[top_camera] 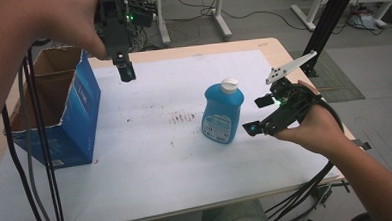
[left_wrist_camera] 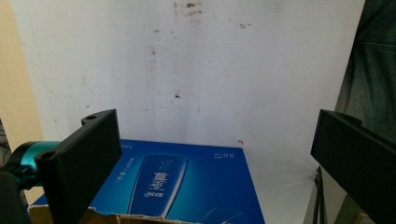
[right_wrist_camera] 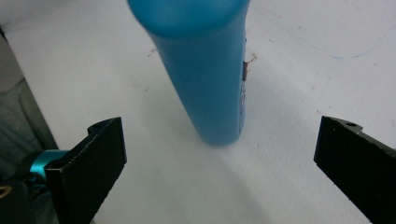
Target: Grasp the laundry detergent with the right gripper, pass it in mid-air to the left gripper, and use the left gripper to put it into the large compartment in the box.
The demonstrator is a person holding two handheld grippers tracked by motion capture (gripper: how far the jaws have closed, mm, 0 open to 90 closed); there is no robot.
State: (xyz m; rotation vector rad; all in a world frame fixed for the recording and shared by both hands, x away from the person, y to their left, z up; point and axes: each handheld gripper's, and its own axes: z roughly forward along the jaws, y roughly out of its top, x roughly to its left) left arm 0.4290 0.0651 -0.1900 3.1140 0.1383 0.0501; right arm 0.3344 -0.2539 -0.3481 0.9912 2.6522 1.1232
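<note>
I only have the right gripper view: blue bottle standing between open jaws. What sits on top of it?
Observer: The blue plastic bottle has a white cap, closed as far as I can tell, seen in the high view.
Operator: Where is the other gripper?
Observer: The left gripper is held above the table's far left, jaws wide open, nothing in them.
Operator: Anything near it?
Observer: A blue cardboard box with a torn open top stands on the white table, left of the bottle and apart from it.
Operator: Is my gripper touching the bottle?
Observer: No. The right gripper sits just right of it, with a gap.
</note>
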